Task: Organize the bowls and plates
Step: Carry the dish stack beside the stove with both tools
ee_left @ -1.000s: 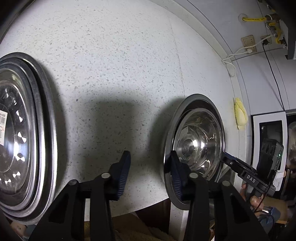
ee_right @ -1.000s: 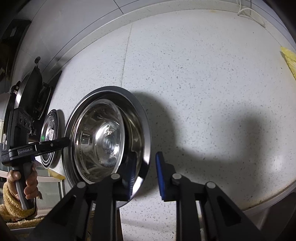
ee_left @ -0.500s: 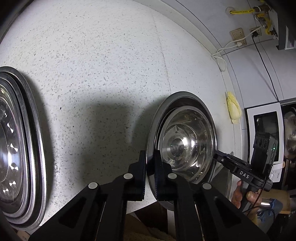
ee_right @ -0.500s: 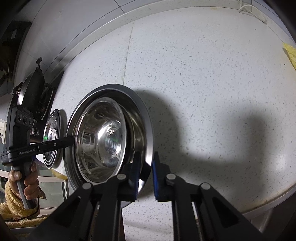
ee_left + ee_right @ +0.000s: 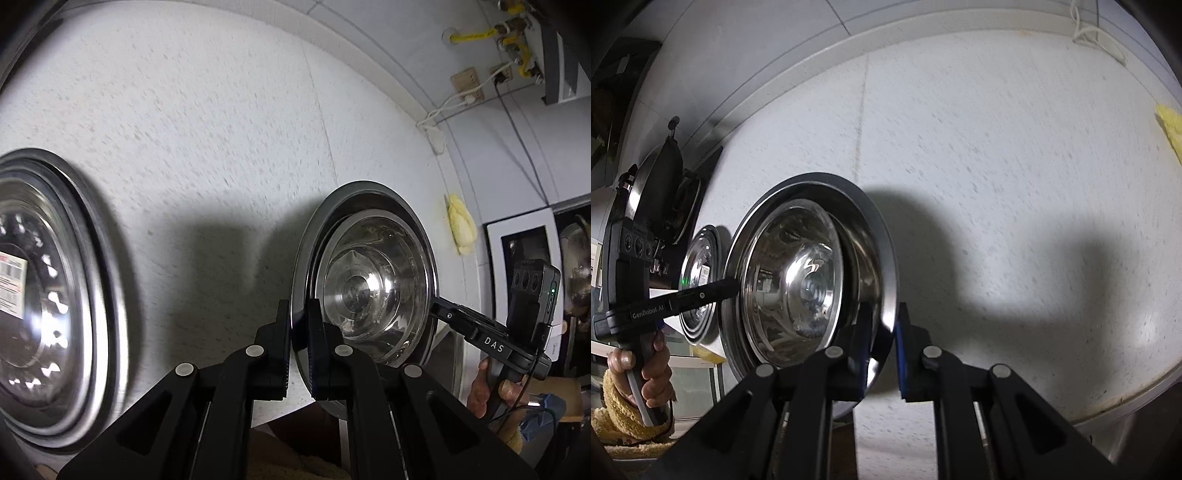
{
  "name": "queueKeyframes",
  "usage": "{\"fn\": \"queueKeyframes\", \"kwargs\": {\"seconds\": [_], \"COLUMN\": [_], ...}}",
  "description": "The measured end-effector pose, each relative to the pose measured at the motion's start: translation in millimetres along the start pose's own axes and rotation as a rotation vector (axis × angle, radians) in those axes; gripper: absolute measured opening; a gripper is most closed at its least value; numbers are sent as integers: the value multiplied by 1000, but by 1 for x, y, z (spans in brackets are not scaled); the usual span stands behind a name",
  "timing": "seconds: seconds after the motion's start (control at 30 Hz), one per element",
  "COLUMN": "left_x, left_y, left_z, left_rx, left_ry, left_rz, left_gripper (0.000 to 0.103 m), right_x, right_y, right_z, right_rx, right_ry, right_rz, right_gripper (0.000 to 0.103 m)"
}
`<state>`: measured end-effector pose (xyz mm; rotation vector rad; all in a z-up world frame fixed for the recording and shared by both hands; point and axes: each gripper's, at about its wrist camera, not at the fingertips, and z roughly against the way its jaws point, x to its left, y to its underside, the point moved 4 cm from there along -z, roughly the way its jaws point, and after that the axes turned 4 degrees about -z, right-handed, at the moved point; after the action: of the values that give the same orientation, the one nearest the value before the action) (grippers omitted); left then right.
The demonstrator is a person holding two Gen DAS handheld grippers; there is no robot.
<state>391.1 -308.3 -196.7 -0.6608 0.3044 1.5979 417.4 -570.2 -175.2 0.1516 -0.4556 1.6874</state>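
On the speckled white counter [image 5: 207,122] sits a steel bowl [image 5: 369,291] with a wide flat rim, and both grippers hold it from opposite sides. Seen from the left wrist, the left gripper [image 5: 298,332] is pinched onto the near rim of the bowl, one black pad outside the rim and the other just inside it, with the thin metal edge clamped between them. From the same view the right gripper [image 5: 436,306] reaches in from the far side, its dark finger touching the bowl's opposite rim, with a hand [image 5: 484,387] wrapped round its handle. Seen from the right wrist, the right gripper is also pressed onto the rim, its blue-faced pads on either side of the shiny edge. A stack of steel plates [image 5: 48,295] lies to the left on the counter, well apart from the bowl, with a paper label stuck on the top one. In the right wrist view the left gripper comes in from the left with a hand in a fuzzy yellow sleeve [image 5: 617,406] holding it, and the plates show small behind it. A yellow cloth [image 5: 460,229] lies near the counter's far edge, beside the wall. Wall sockets [image 5: 467,83] with a white cord sit above it. Whether the bowl is lifted off the counter or resting on it I cannot tell.
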Motion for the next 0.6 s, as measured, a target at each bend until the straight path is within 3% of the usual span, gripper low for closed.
{"fn": "queueKeyframes", "kwargs": {"seconds": [0.27, 0.6], "left_x": [42, 140], "left_y": [-1, 23], "left_z": [68, 153], "left_rx": [-104, -172], "left_ry": [-23, -115], "left_rz": [38, 101], "left_gripper": [5, 5], "right_x": [74, 193], "right_y": [-19, -18], "right_z": [-7, -61], "right_rx": [-13, 39], "right_ry": [-50, -130], "right_rz": [103, 211], "right_gripper": [11, 11]}}
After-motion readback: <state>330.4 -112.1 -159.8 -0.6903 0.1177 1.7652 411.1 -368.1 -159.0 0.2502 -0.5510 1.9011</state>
